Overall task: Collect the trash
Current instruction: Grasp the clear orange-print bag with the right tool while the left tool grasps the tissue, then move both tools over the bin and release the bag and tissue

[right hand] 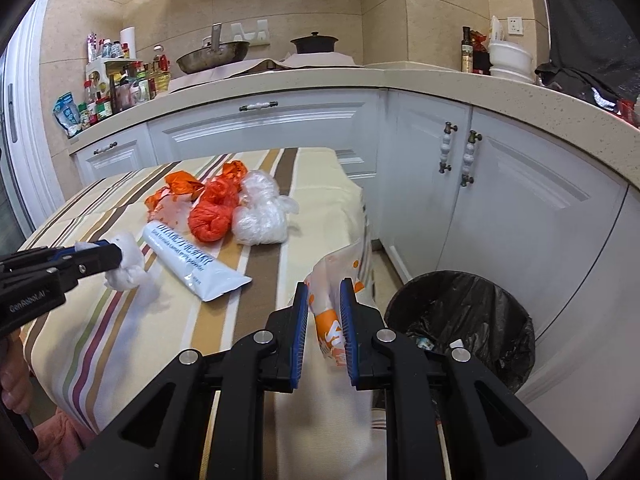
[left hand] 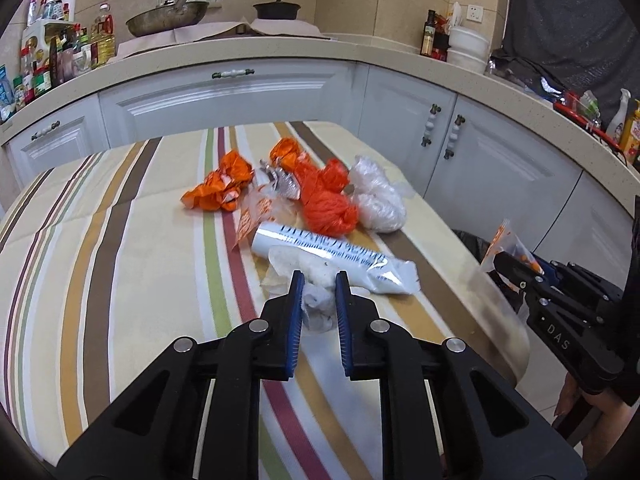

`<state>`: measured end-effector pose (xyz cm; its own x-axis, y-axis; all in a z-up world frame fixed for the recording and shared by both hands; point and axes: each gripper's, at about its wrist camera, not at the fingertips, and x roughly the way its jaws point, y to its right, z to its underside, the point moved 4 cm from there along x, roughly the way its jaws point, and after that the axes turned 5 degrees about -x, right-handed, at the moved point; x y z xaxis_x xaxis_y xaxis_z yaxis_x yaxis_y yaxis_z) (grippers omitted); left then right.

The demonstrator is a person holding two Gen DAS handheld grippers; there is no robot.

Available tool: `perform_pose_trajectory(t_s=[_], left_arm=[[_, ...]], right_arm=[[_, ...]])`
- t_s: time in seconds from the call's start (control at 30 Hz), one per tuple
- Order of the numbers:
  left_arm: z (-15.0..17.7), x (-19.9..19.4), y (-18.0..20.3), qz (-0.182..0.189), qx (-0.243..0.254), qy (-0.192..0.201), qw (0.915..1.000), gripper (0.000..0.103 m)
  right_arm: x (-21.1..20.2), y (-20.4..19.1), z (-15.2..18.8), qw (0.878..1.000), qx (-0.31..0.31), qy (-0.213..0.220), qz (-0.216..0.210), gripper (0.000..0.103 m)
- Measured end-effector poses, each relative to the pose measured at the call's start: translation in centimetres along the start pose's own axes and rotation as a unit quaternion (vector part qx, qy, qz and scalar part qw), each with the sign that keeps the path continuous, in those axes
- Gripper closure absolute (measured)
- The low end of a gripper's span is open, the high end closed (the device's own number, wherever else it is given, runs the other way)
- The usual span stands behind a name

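Left gripper [left hand: 319, 280] is seen clamped on a crumpled tissue [left hand: 318, 306] on the striped tablecloth [left hand: 120, 248], just before the white tube [left hand: 320, 258]. Right gripper [right hand: 327, 288] is seen clamped on an orange-and-white wrapper [right hand: 332, 320], held left of the black bin [right hand: 480, 312].

Both wrist cameras look down along their claws, close over the shared striped table [left hand: 120, 208], facing the cabinets [right hand: 520, 208].
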<state>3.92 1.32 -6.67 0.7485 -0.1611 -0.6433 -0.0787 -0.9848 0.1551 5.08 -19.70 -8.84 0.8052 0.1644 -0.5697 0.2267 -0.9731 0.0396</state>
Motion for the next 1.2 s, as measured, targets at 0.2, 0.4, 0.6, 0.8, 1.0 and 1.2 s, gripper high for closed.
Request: perform_pose_trajectory(t_s=[0.2, 0.4, 0.6, 0.8, 1.0, 1.2], left_arm=[[-1.6, 0.7, 3.3, 0.031, 0.027, 0.010, 0.9991, 0.088], [-3.3, 2.3, 8.2, 0.072, 0.061, 0.018, 0.9954, 0.088], [-4.3, 5.0, 13.4, 0.103, 0.088, 0.011, 0.9907, 0.088], [-4.8, 8.5, 18.2, 0.113, 0.105, -0.009, 0.9880, 0.088], [-4.8, 12.0, 21.5, 0.106, 0.117, -0.032, 0.9869, 0.088], [-4.7, 15.7, 22.9, 0.084, 0.112, -0.061, 0.9883, 0.081]], right_arm=[[-0.2, 2.6, -0.3, 0.999, 0.009, 0.003, 0.037, 0.086], [-0.2, 6.8, -0.1, 0.996, 0.028, 0.002, 0.083, 0.086], [0.2, 10.8, 0.5, 0.992, 0.051, -0.003, 0.114, 0.086], [1.0, 14.6, 1.0, 0.988, 0.070, -0.008, 0.137, 0.086], [2.2, 17.1, 1.4, 0.987, 0.082, -0.010, 0.140, 0.086], [4.0, 18.8, 1.6, 0.986, 0.088, -0.014, 0.137, 0.081]])
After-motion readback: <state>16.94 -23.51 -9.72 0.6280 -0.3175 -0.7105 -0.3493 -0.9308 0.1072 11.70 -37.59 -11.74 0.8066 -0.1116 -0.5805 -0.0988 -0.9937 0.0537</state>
